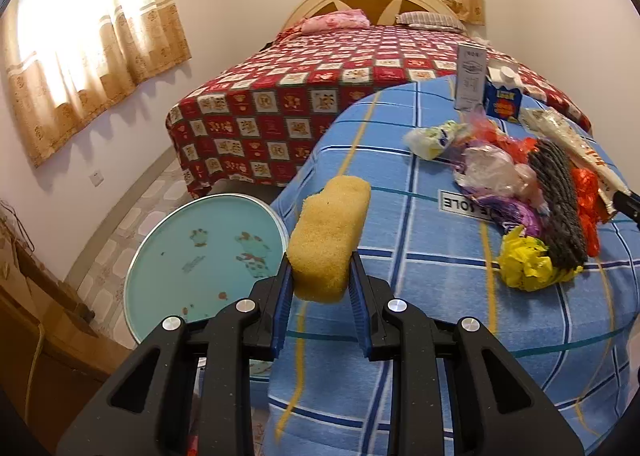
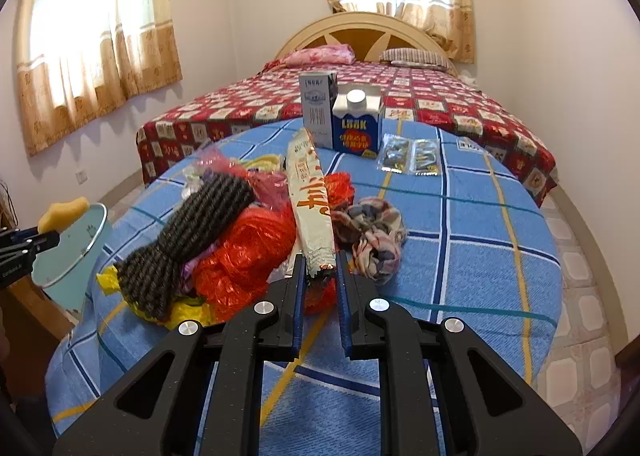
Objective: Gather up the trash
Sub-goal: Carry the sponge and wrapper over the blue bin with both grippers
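Observation:
My left gripper [image 1: 320, 262] is shut on a yellow sponge [image 1: 328, 240] and holds it over the table's left edge, next to the open teal trash bin [image 1: 200, 256]. The sponge [image 2: 66, 211] and bin [image 2: 76, 252] also show at far left in the right wrist view. My right gripper [image 2: 320, 262] is shut on the near end of a long silver wrapper [image 2: 310, 195] lying in the trash pile. The pile holds a grey knit cloth [image 2: 192, 232], red plastic [image 2: 244, 252], a plaid rag [image 2: 372, 236] and yellow plastic [image 1: 528, 262].
The table has a blue checked cloth [image 2: 460, 256]. Two cartons [image 2: 340, 115] and a blister pack [image 2: 408, 153] stand at its far side. A bed with a red quilt [image 1: 300, 95] lies behind. A wooden cabinet [image 1: 32, 336] is at left.

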Demonstrator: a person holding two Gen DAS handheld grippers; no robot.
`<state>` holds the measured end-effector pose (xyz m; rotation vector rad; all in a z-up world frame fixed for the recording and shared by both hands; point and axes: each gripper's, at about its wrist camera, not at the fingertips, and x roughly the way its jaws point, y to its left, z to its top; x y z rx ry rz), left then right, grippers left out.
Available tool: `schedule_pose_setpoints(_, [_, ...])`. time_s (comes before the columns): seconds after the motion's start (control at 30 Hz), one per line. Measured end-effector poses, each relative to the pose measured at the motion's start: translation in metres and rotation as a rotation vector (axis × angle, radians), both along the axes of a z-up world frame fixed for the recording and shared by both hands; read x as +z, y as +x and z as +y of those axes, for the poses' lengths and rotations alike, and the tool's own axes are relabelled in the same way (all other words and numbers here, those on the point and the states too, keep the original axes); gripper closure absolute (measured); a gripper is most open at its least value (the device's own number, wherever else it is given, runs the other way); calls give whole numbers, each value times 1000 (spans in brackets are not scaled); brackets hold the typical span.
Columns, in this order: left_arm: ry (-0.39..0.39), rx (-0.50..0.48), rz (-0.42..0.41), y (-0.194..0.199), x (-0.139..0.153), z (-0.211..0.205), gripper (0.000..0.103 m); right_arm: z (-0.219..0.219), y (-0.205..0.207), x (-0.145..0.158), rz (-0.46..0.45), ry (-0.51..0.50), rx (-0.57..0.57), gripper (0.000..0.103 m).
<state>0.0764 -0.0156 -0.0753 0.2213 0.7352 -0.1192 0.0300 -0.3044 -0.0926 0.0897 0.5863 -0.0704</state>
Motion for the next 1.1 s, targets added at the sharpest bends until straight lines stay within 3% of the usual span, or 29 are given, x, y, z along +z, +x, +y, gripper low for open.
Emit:
schedule_pose_setpoints(0.23, [-1, 18, -1, 2, 2, 11, 76, 0, -6, 12, -44, 3, 4, 94])
schedule_pose_setpoints(0.47, [7, 24, 4, 4, -2, 14, 76, -3, 3, -2, 41, 0, 14, 93])
schedule_pose_setpoints(0.53, [9, 30, 10, 6, -5, 14, 76, -5, 5, -10, 74, -12, 0, 82])
schedule_pose_setpoints(0.57, [12, 32, 17, 7, -7, 14, 76, -10, 7, -17, 97, 1, -1, 71])
schedule_pose_setpoints(0.73, [18, 33, 30, 8, -13, 15, 76, -18, 5, -24, 94, -3, -28, 64])
schedule_pose_setpoints(0.8, [19, 32, 30, 8, -13, 14, 76, -19, 5, -22, 83, -17, -43, 54])
schedule_pose_setpoints(1.1, [18, 33, 30, 9, -15, 16, 76, -18, 13, -17, 69, -87, -51, 52])
